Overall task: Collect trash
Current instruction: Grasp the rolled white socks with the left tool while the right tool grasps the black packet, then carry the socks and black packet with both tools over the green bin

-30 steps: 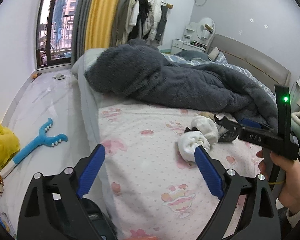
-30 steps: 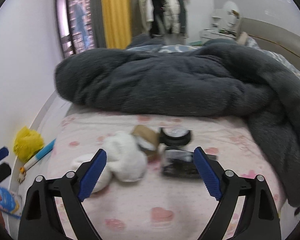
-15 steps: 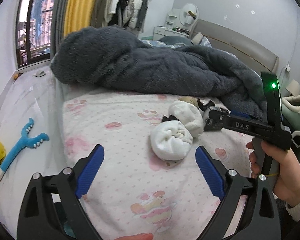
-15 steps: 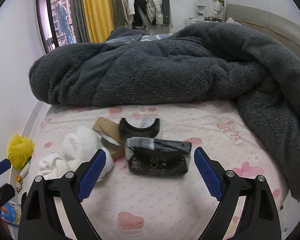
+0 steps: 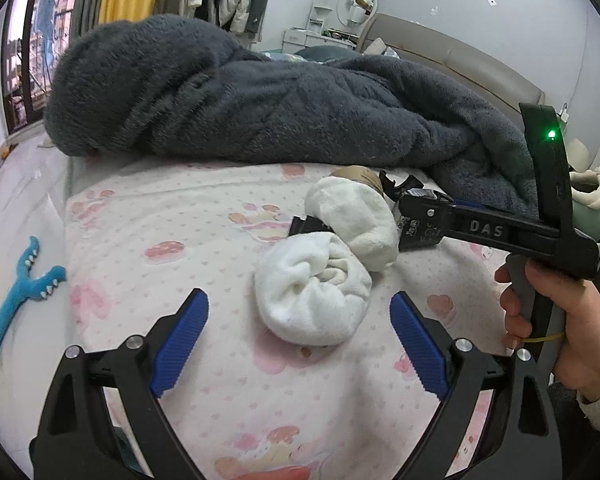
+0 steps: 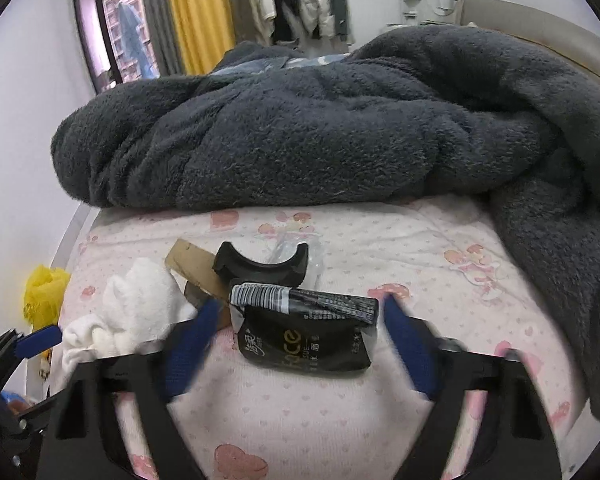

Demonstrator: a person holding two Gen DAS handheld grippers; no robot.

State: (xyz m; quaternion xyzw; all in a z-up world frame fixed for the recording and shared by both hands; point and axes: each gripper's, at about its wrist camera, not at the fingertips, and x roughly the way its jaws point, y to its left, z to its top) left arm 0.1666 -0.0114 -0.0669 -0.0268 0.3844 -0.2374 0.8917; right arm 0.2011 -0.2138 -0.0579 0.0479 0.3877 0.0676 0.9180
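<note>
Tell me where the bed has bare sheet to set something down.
Bare sheet lies left of the white socks, between the grey blanket and the bed's left edge; another patch lies right of the black packet. It is crowded around the socks, cardboard tube and black ring.

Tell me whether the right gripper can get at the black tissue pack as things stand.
Probably yes. The right gripper has been closing, with the black tissue pack between its blue pads, not yet pressed. The white sock and cardboard tube lie beside its left pad.
</note>
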